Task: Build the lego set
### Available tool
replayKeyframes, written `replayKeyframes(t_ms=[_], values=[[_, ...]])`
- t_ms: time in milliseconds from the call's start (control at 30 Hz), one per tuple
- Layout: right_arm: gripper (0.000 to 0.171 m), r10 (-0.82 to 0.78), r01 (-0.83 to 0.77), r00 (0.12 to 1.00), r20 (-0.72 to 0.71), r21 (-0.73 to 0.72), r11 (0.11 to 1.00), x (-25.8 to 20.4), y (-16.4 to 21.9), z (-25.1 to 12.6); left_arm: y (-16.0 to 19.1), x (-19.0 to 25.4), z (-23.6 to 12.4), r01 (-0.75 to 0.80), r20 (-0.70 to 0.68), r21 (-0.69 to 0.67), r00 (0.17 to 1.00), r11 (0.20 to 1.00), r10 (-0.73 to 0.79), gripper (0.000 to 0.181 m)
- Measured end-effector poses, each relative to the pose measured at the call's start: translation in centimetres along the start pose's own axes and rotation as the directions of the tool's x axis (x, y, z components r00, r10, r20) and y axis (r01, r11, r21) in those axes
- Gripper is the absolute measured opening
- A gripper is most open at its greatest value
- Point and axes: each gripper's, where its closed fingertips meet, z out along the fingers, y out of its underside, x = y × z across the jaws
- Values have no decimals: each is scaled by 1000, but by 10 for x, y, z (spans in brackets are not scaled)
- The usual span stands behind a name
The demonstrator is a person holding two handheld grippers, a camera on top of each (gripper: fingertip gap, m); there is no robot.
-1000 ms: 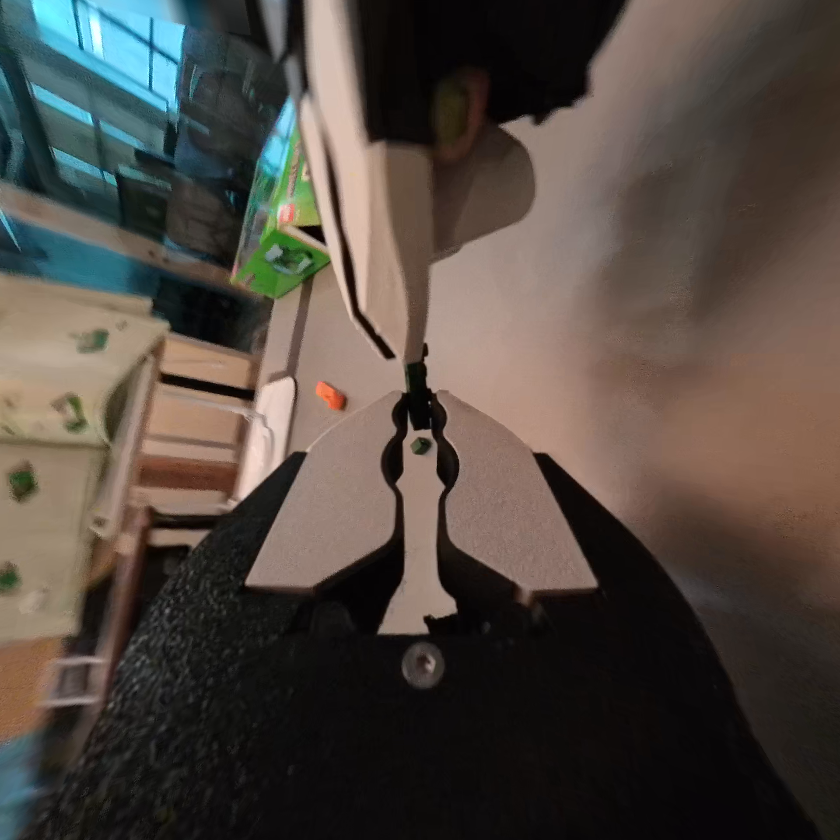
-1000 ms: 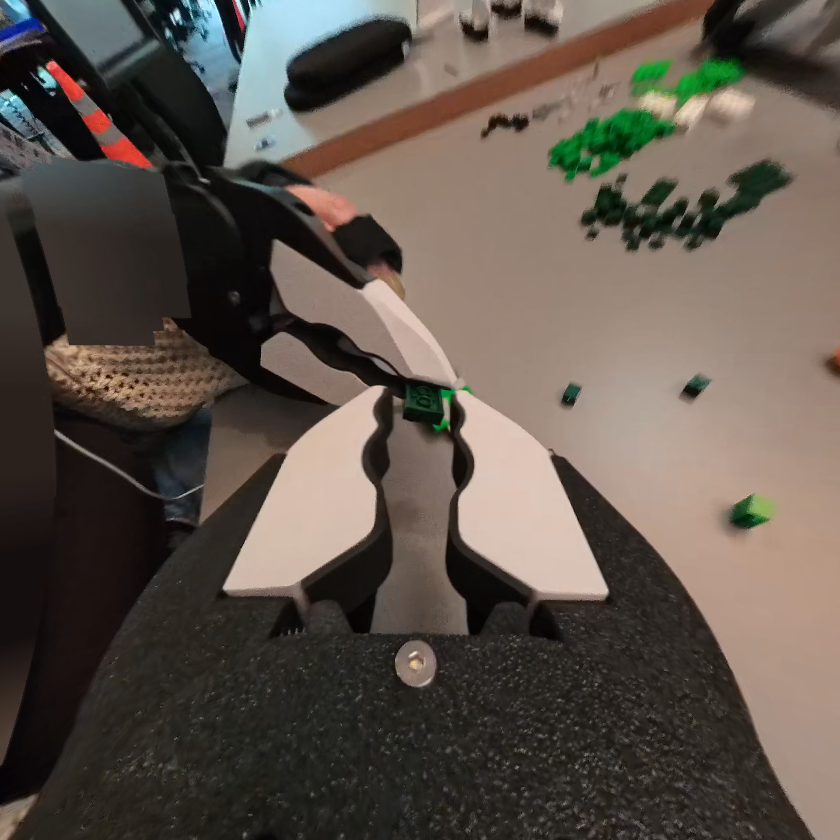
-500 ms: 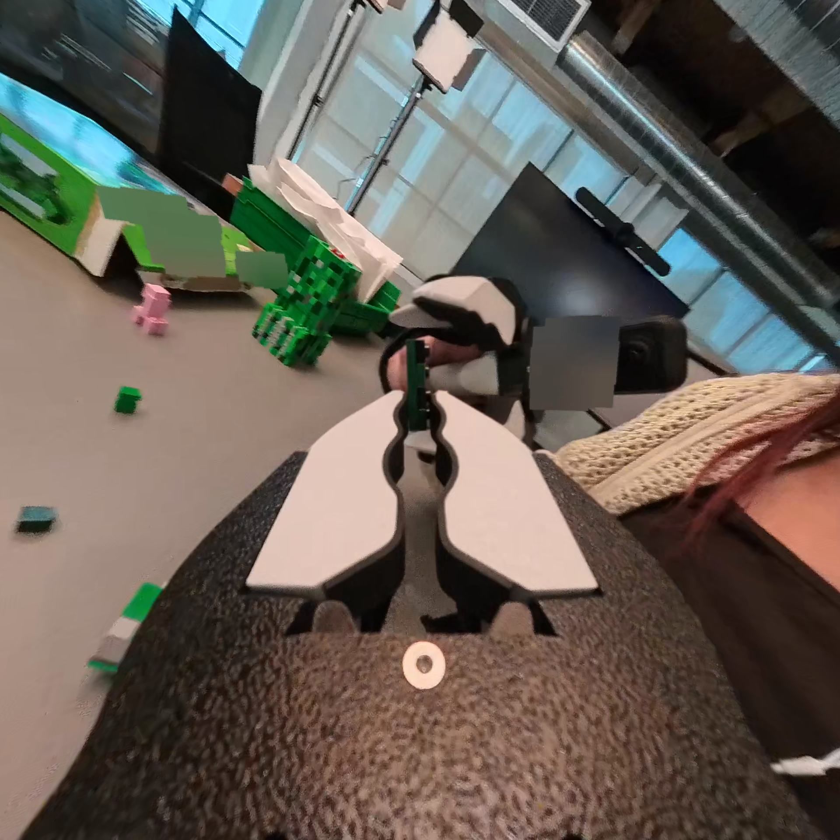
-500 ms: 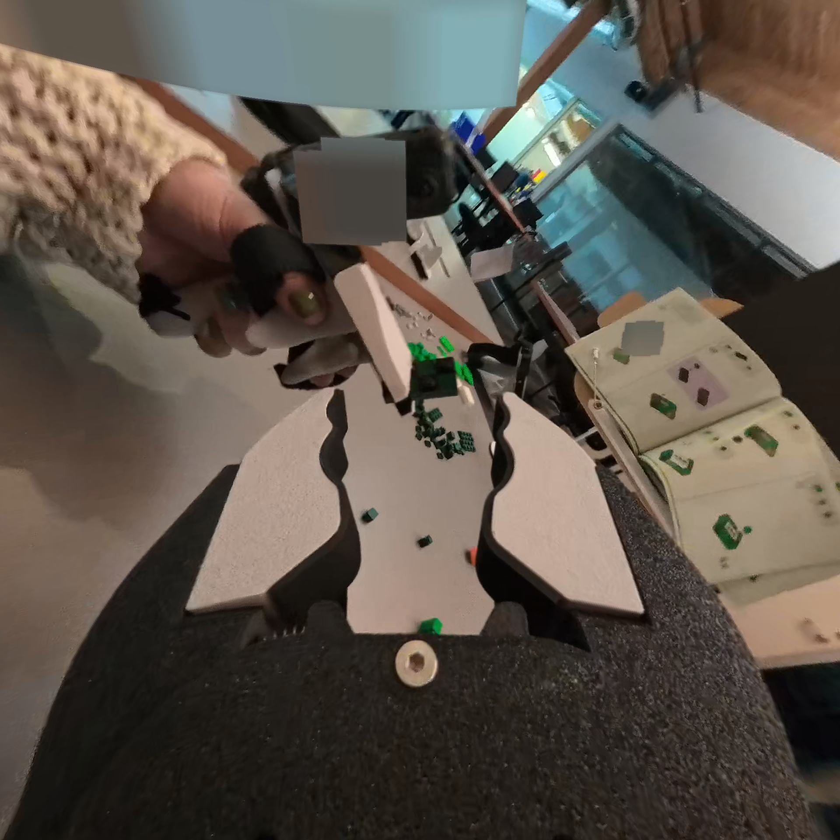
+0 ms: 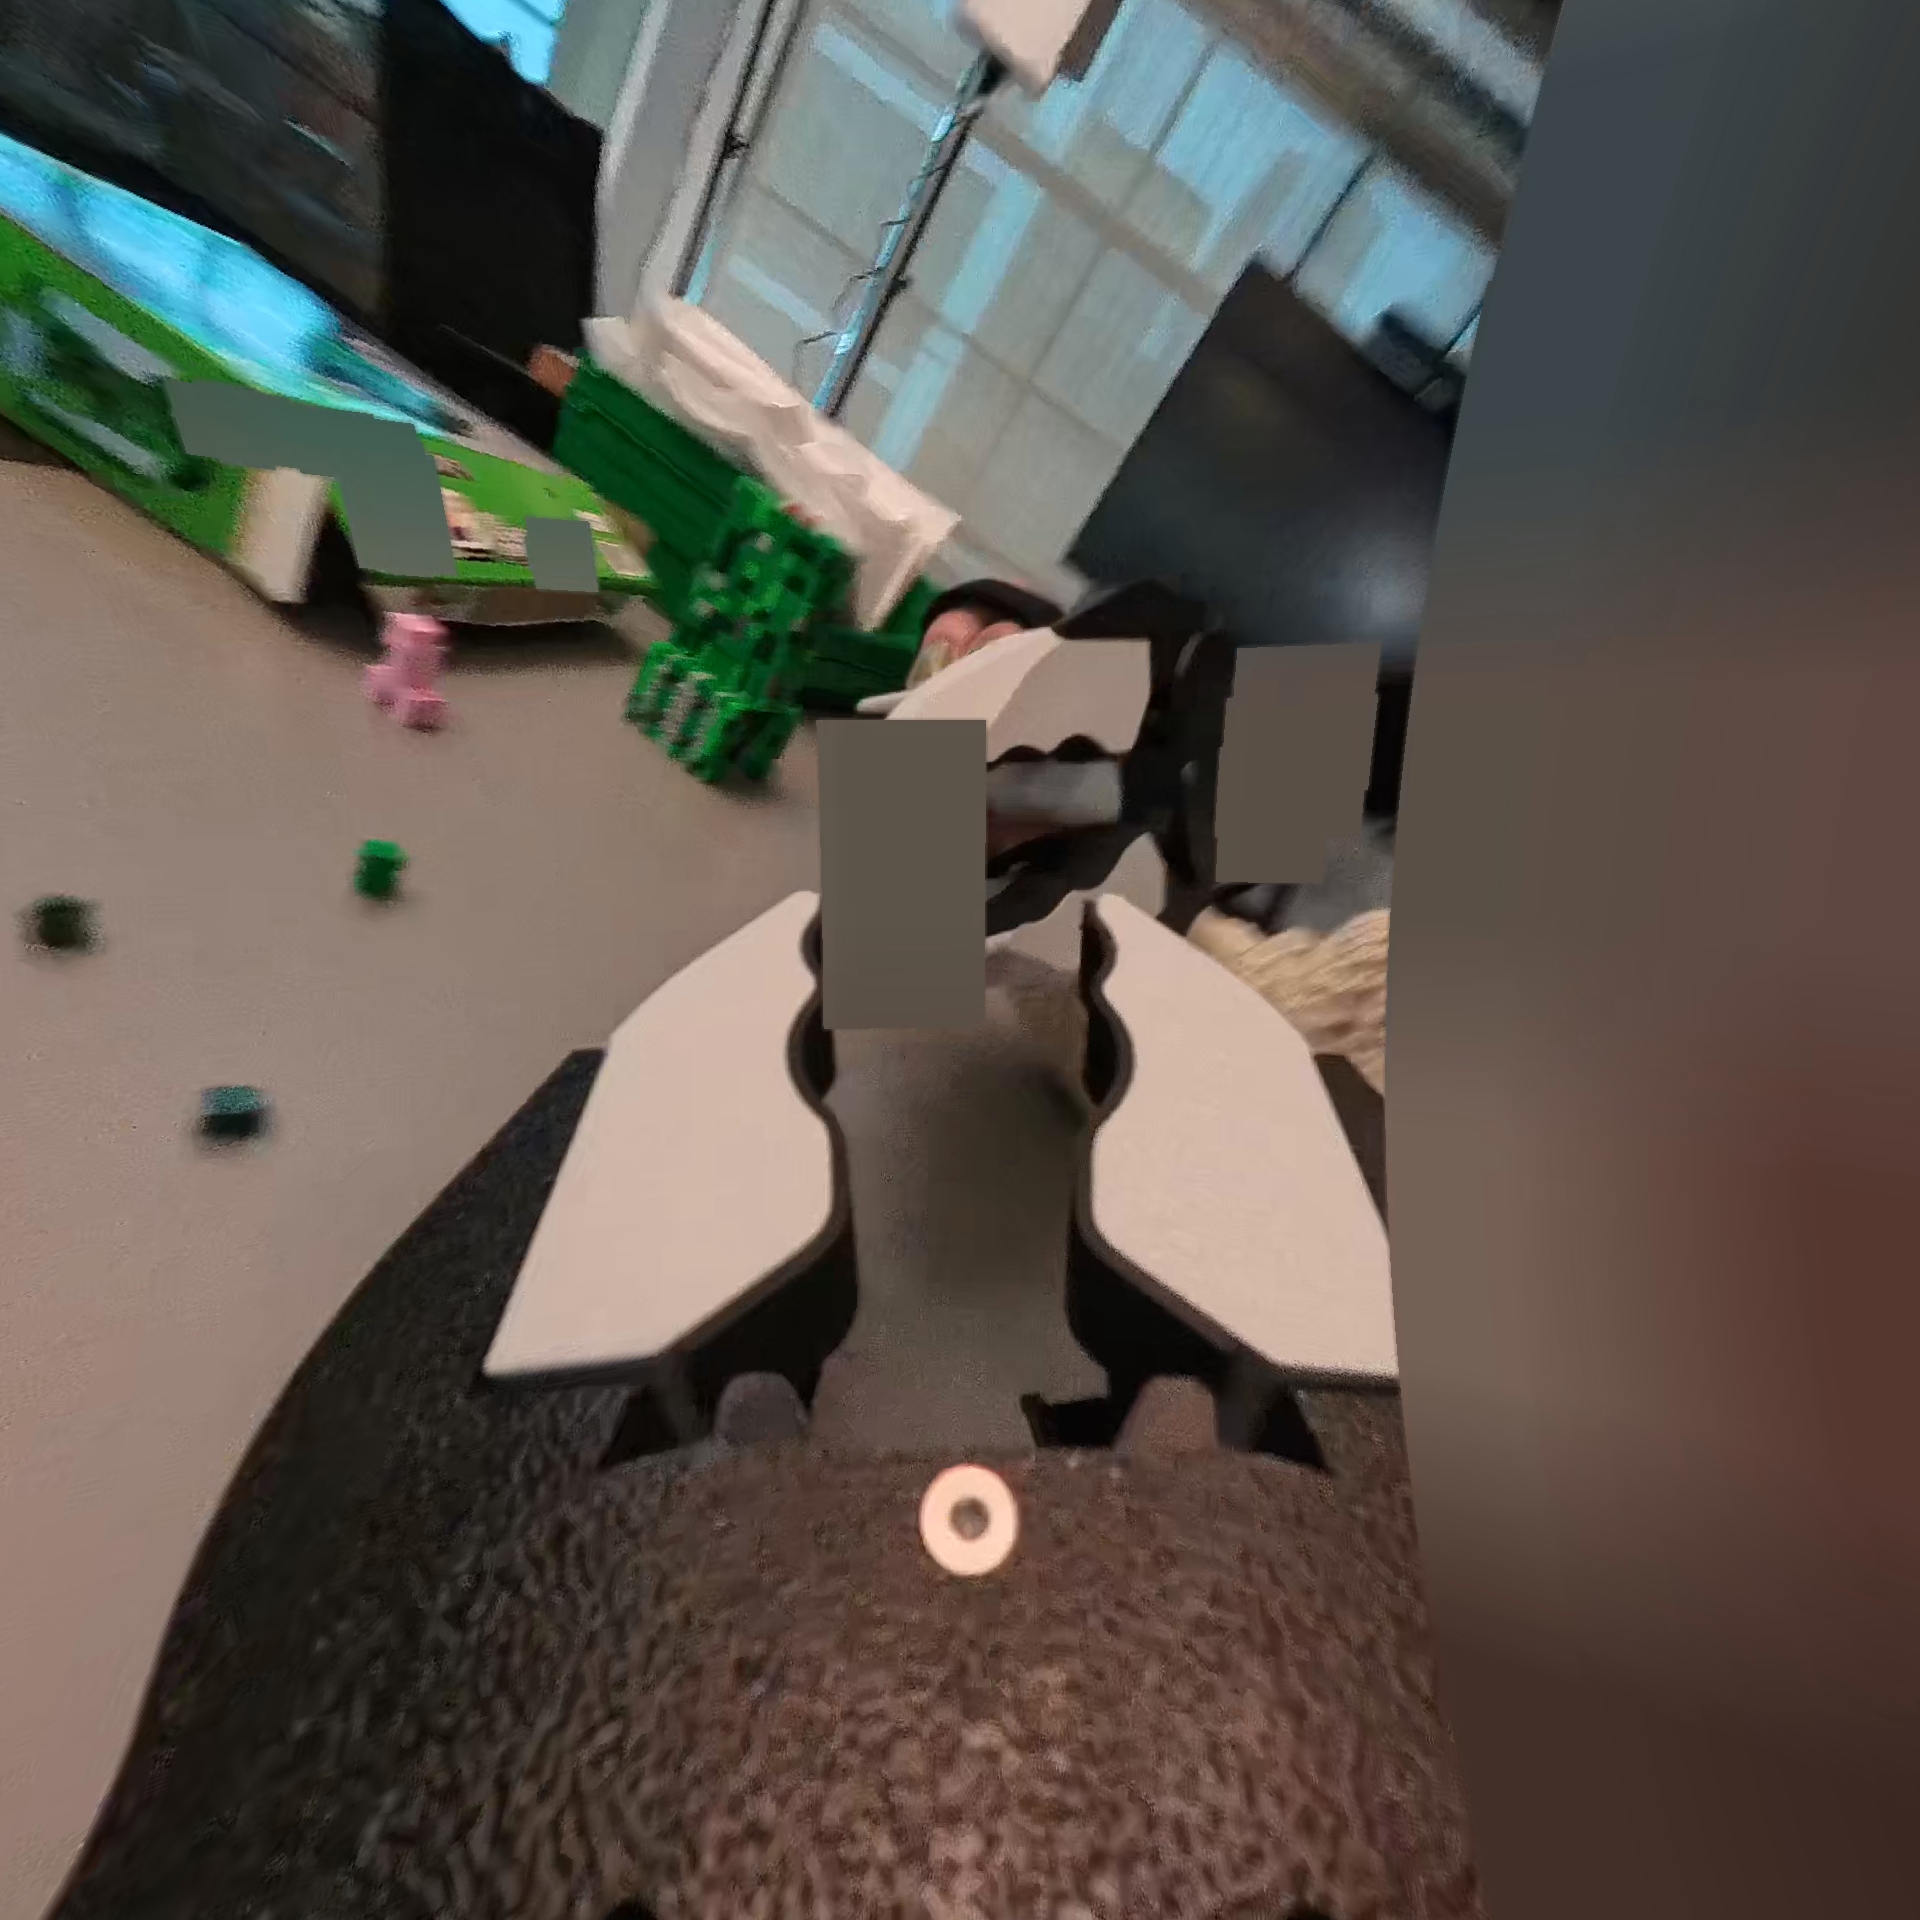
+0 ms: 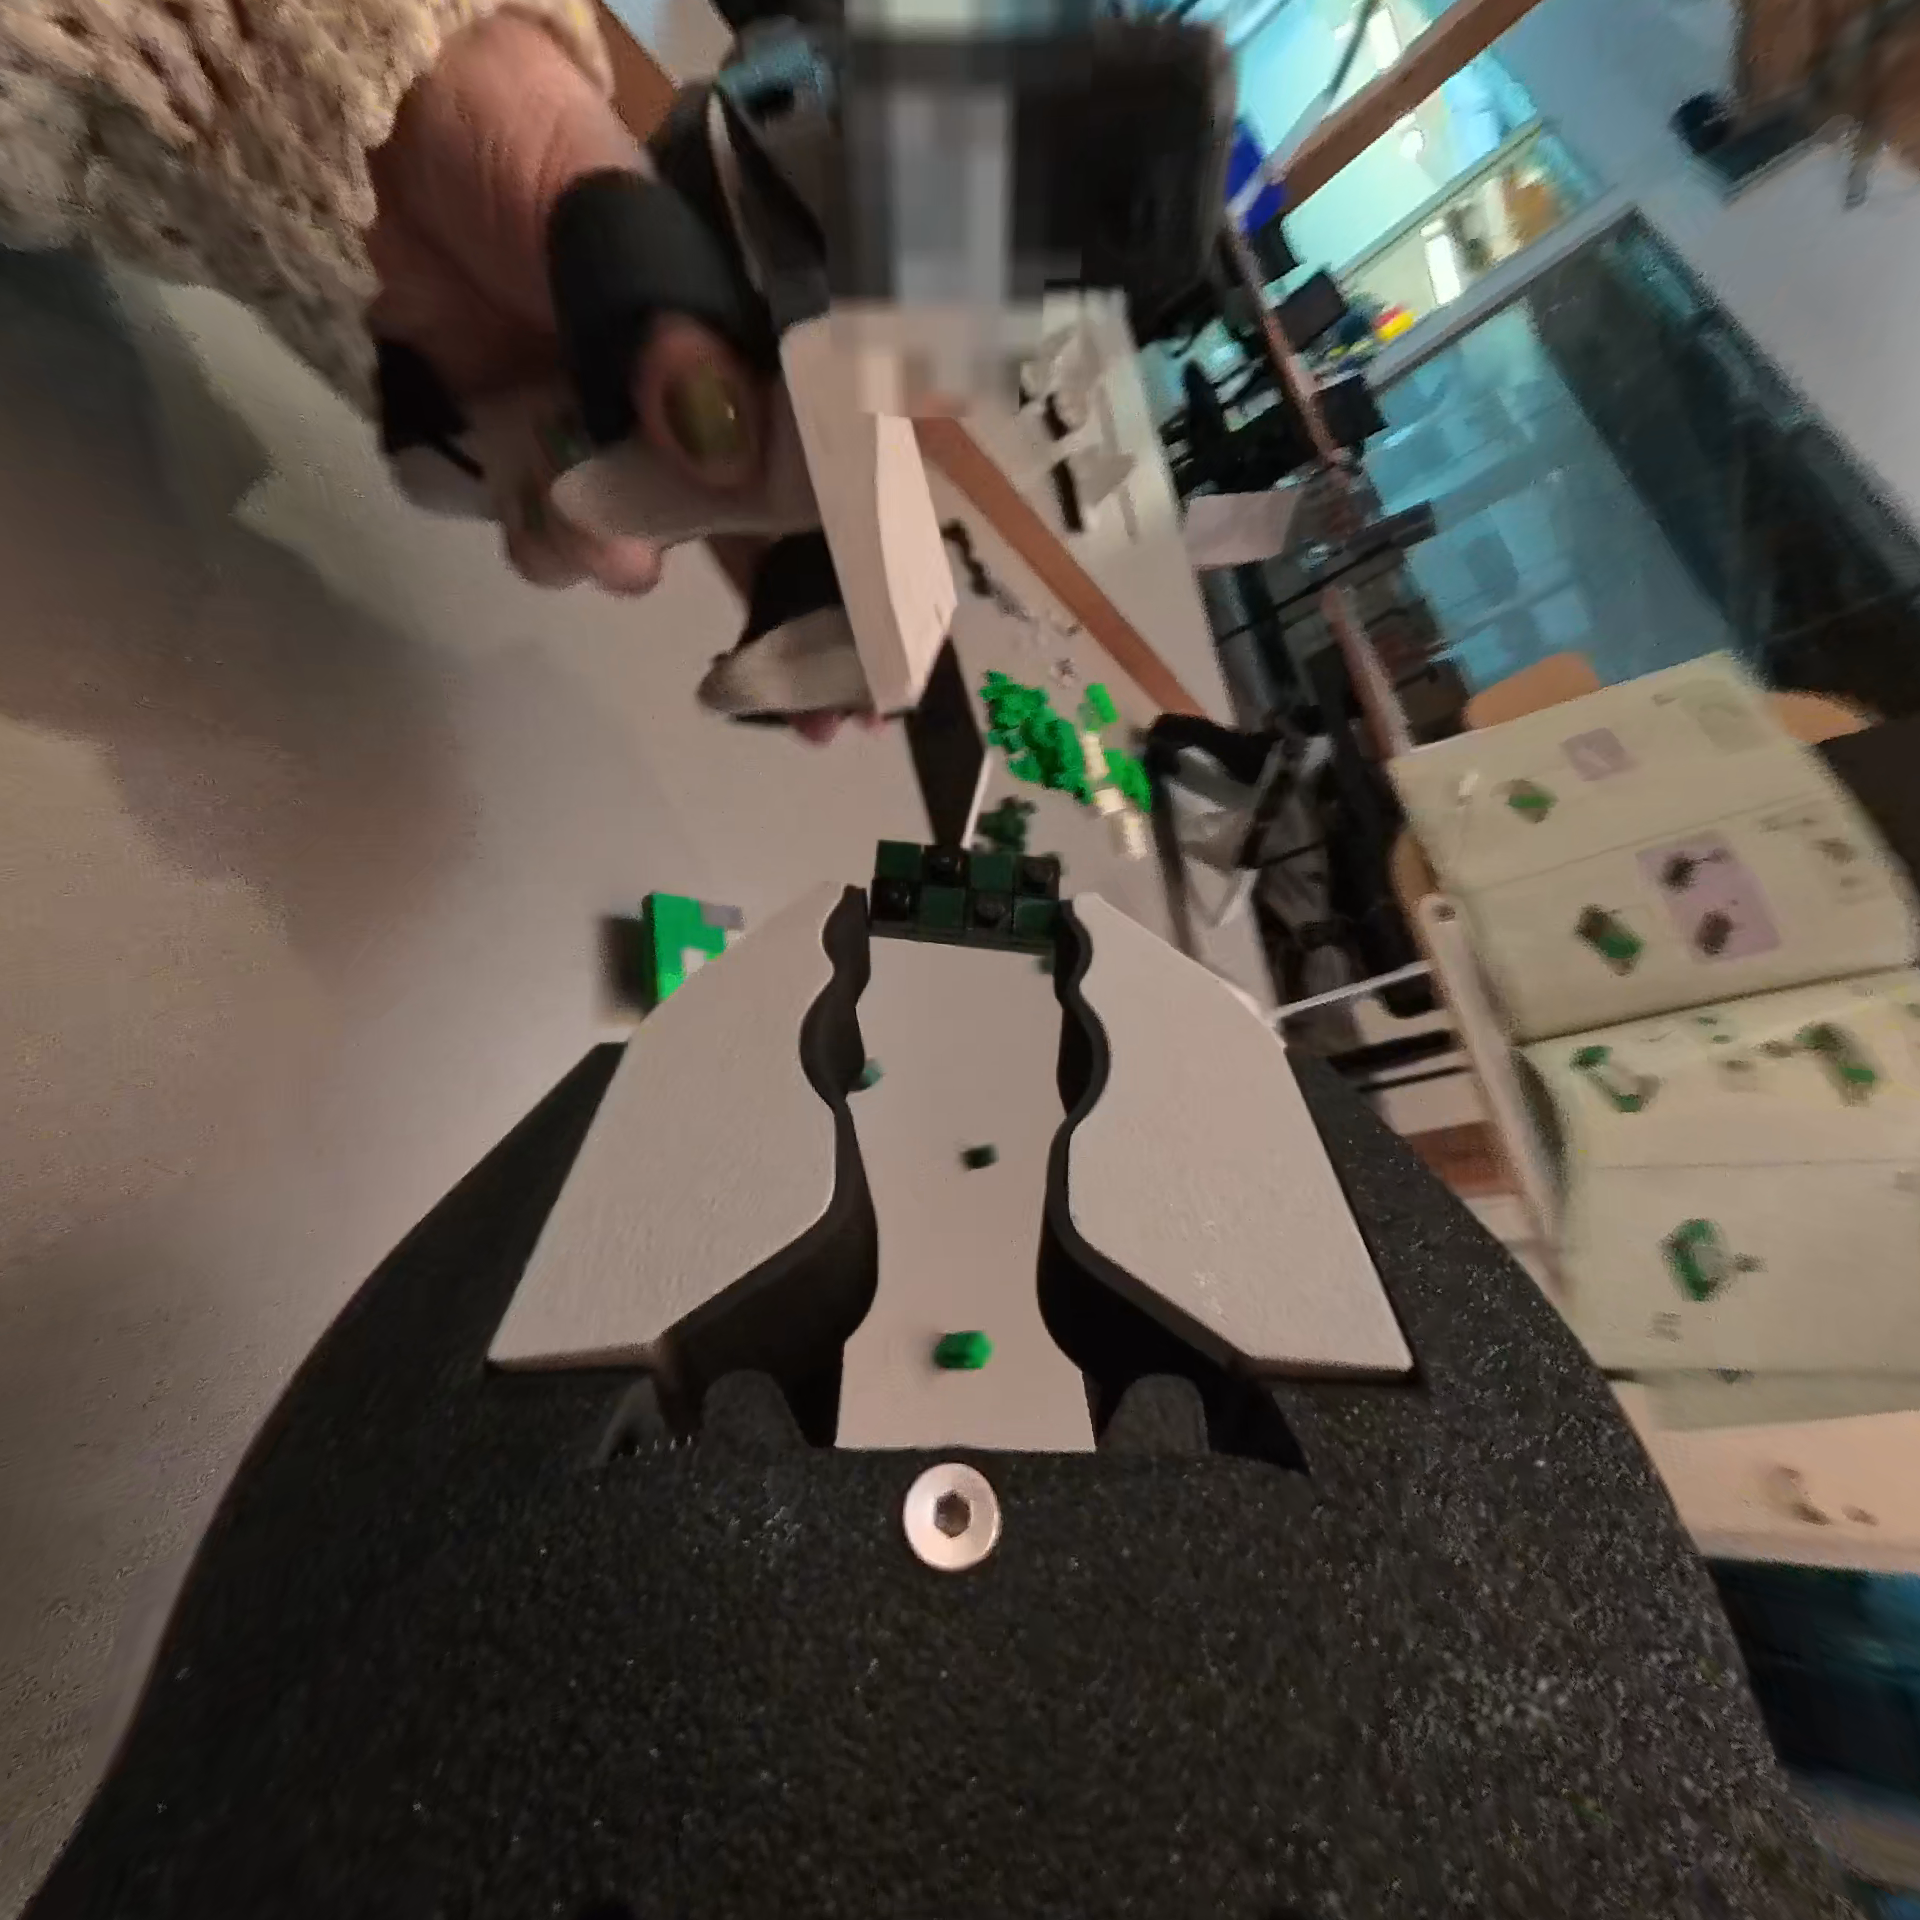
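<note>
Two grey patches hide the space between the left gripper's [image 5: 951, 914] parted fingers, so its load cannot be told. Right gripper [image 6: 961, 914] holds a dark green brick assembly [image 6: 964, 902] above the table [image 6: 260, 831].

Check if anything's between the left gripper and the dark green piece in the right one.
Nothing visible: the right gripper clamps the dark green piece; the left gripper hangs open just beyond it.

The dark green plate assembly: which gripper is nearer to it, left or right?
Right. The right gripper holds the dark green plate assembly between its fingertips. The left gripper hangs farther back above the table, apart from it.
</note>
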Motion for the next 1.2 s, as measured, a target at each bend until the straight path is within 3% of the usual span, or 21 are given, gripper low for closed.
replayKeyframes(t_ms=[33,100,167,233,333,500,567,767,1200], values=[[34,43,-42,998,51,-5,999,-6,7,2,5,-9,-6,-74,72,-46,994,996,77,50],[34,117,-118,986,119,-3,993,-13,21,8,21,-34,-19,-235,212,-216,936,948,281,57],[34,191,-188,958,212,-33,982,-25,36,15,42,-57,-31,-325,257,-422,852,846,456,66],[34,239,-229,929,284,-66,971,-36,51,25,63,-72,-36,-334,223,-567,818,753,531,77],[34,281,-258,886,369,-110,960,-54,66,38,83,-87,-34,-328,163,-660,816,676,555,82],[34,314,-286,852,420,-130,949,-67,73,46,100,-101,-30,-319,89,-719,839,617,537,74],[34,328,-302,842,429,-130,944,-68,73,47,100,-100,-25,-335,60,-695,854,636,516,58],[34,387,-353,770,507,-167,921,-73,75,45,99,-102,-21,-365,17,-698,852,616,523,37],[34,398,-389,704,589,-150,909,-78,74,50,96,-104,-17,-440,-27,-688,811,577,585,36]])
